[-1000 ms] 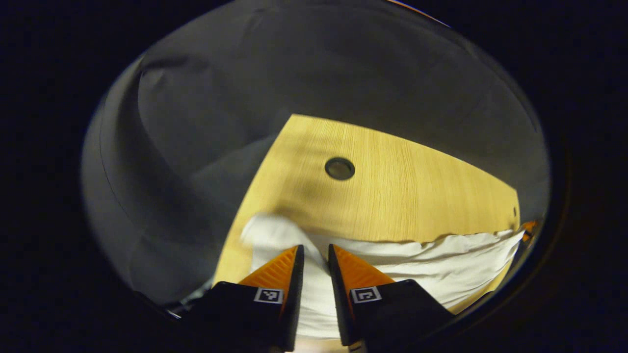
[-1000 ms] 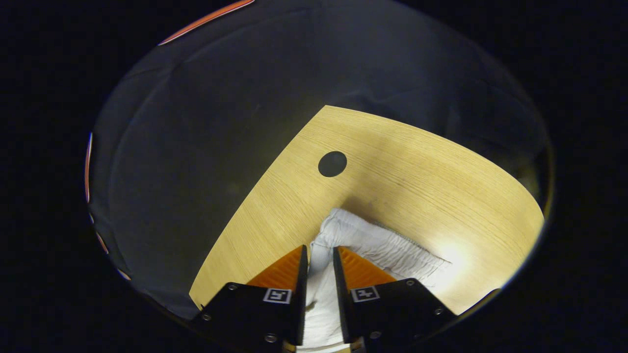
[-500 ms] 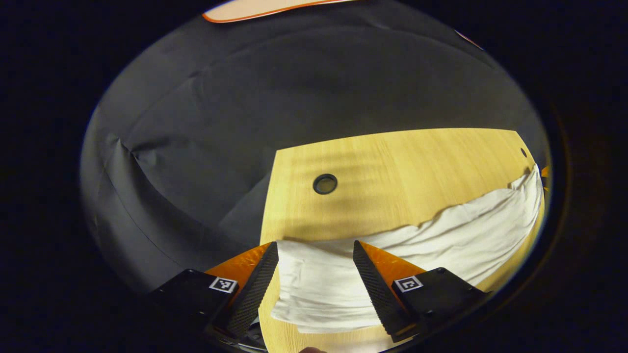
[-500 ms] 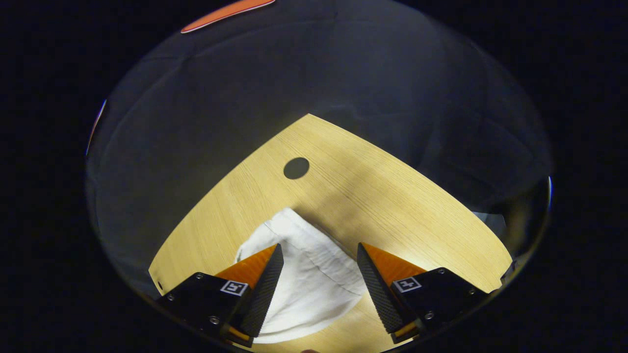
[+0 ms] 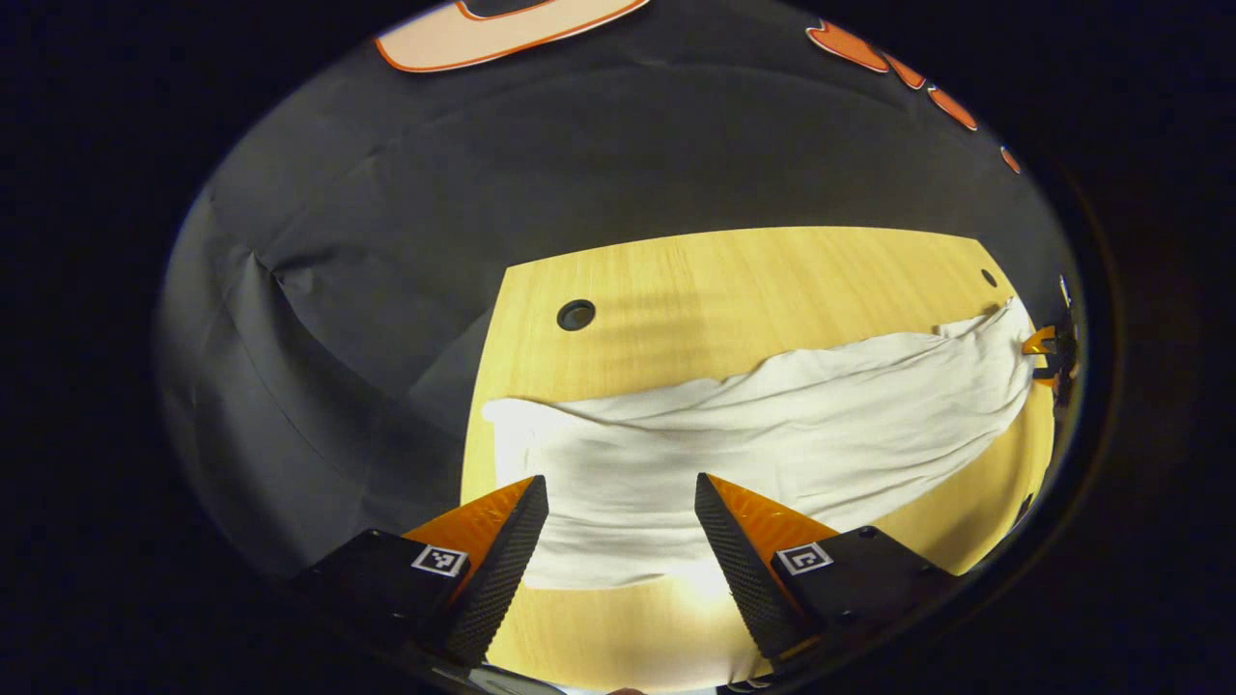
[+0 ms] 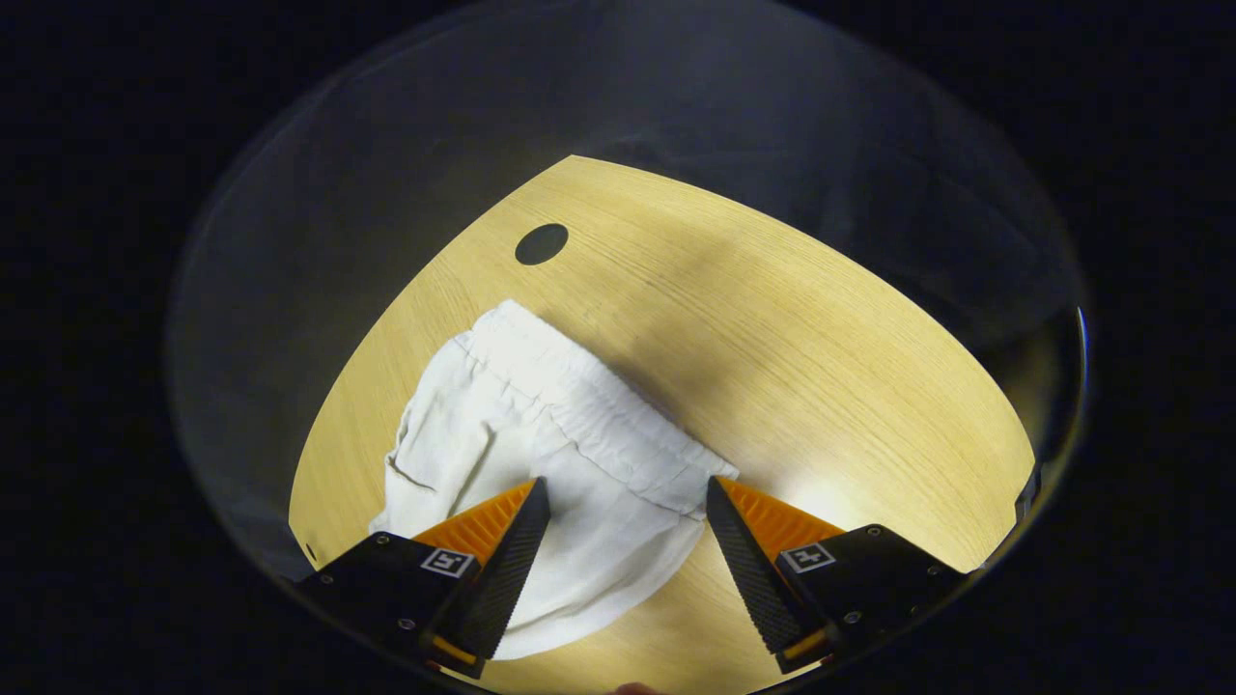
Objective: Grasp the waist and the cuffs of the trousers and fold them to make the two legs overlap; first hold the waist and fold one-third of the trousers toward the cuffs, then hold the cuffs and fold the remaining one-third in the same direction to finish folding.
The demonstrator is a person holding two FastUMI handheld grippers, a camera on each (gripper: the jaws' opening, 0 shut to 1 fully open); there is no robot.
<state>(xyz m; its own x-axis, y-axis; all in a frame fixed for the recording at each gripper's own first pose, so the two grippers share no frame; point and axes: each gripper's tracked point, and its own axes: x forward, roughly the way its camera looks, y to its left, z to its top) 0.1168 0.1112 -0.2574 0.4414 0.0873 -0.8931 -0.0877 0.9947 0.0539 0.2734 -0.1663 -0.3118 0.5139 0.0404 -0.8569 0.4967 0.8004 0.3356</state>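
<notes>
We see the white trousers [image 5: 772, 425] lying flat on the wooden table [image 5: 734, 280], which has a light, fine grain and a round dark cable hole [image 5: 575, 315]. The cloth looks soft and thin, with long shallow wrinkles that run along the legs. In the left gripper view the left gripper [image 5: 618, 492] has its fingers wide apart above the cuff end, and they do not touch the fabric. Far at the other end of the trousers a small part of the other gripper is visible at the edge.

In the right gripper view we see the waist [image 6: 589, 405], a gathered elastic band with fine ribs, and a pocket seam [image 6: 410, 454] beside it. The right gripper [image 6: 623, 497] also stands open, over the waist, holding nothing. The finger pads [image 6: 507, 569] have a fine ridged texture. Each gripper body carries a small square black-and-white marker [image 6: 446, 562]; we can read no writing.
</notes>
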